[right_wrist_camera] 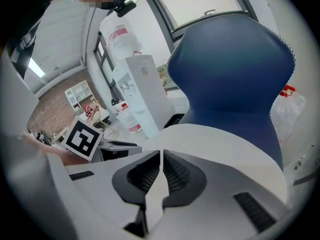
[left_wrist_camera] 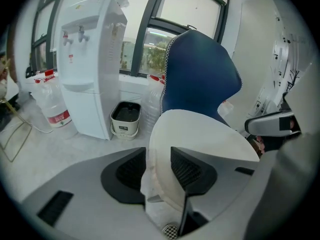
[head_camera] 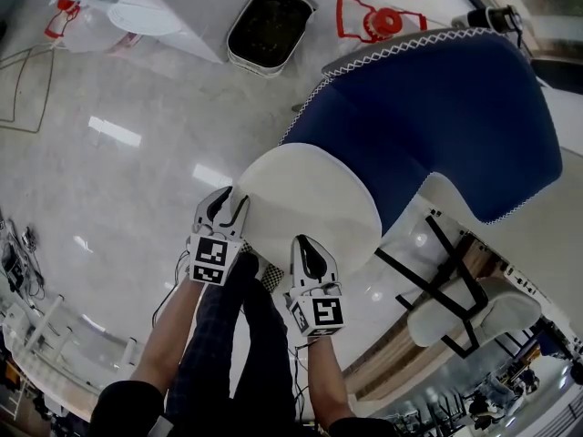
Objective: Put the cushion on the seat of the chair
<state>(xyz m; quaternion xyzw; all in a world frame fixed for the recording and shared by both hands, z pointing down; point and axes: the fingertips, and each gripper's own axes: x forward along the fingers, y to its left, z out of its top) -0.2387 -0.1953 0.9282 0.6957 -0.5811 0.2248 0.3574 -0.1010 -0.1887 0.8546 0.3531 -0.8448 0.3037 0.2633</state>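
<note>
The blue chair [head_camera: 455, 107] stands with its back turned away from the person. The white cushion [head_camera: 310, 208] lies across its seat against that back, which looks like its intended place. The right tool [head_camera: 308, 244] is clenched on the cushion's near edge, probably to steady it, while the left tool [head_camera: 228, 200] has its 2 jaws apart with the edge loose between them, a released grip that fits the seat carrying the weight.
</note>
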